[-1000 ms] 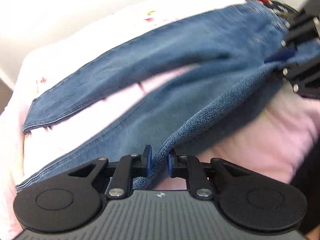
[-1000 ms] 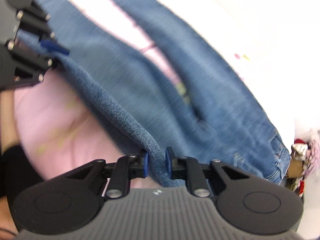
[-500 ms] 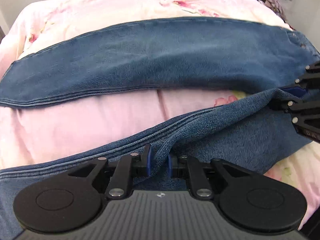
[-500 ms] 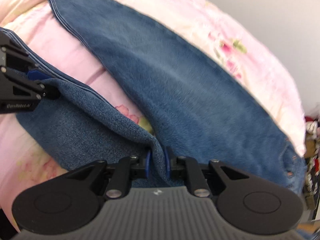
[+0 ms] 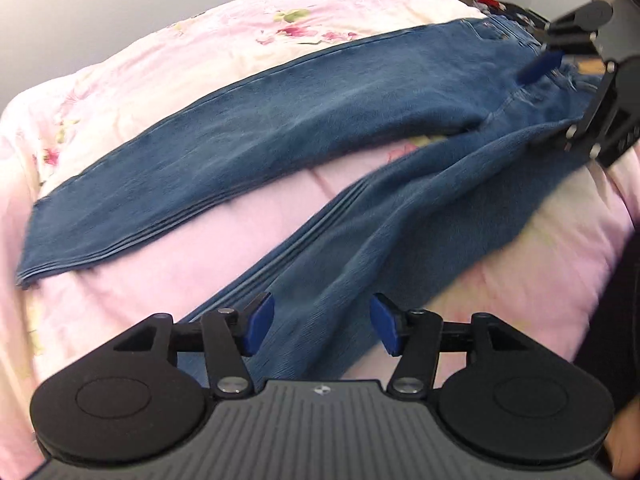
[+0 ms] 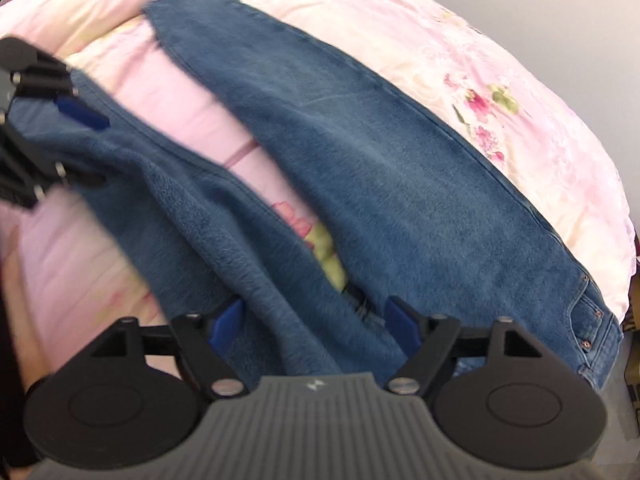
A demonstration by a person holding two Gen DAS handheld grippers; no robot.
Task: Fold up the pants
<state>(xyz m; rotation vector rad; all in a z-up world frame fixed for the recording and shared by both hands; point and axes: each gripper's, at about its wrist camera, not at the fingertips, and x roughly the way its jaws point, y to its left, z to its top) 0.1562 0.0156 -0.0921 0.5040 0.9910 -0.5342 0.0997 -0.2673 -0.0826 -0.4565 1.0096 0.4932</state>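
With both tongs just sprung wide and gripping nothing, we hover the left tongs (image 5: 322, 326) and right tongs (image 6: 314, 326) over the near leg of the jeans (image 5: 280, 128), whose legs stretch lengthwise across the bed (image 5: 132, 280).

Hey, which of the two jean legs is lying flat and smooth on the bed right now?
The far leg, next to the floral part of the quilt. The near leg under the open left gripper is bunched and creased.
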